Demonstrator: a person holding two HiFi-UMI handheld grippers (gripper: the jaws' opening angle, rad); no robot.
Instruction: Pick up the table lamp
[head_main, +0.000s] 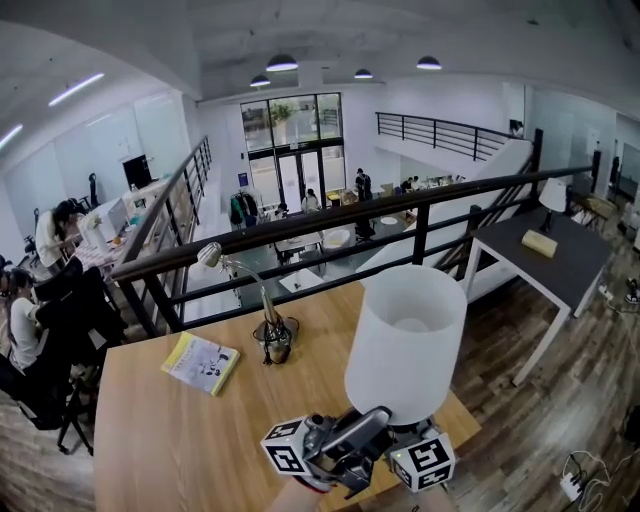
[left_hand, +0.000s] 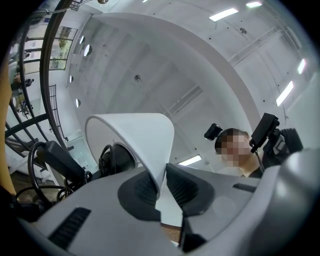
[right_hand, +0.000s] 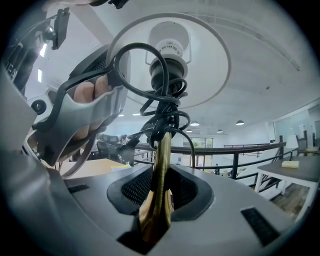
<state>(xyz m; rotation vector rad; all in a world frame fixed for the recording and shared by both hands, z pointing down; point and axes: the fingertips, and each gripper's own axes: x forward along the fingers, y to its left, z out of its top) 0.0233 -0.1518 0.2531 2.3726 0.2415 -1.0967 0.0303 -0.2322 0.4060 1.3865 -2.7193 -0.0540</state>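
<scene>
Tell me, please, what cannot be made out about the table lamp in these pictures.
Lamp base: in the head view the white shade covers it; in the right gripper view the brass stem vanishes below the right tongs.
Plug end of the black cord: lost in the tangle, right gripper view.
Shade's lower wall: left gripper view, behind the left tongs.
Print on the yellow booklet: head view, too small.

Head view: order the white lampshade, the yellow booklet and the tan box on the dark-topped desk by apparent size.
1. white lampshade, nearest the camera, which inflates it.
2. yellow booklet.
3. tan box, farther off, so its true size is unsure.
</scene>
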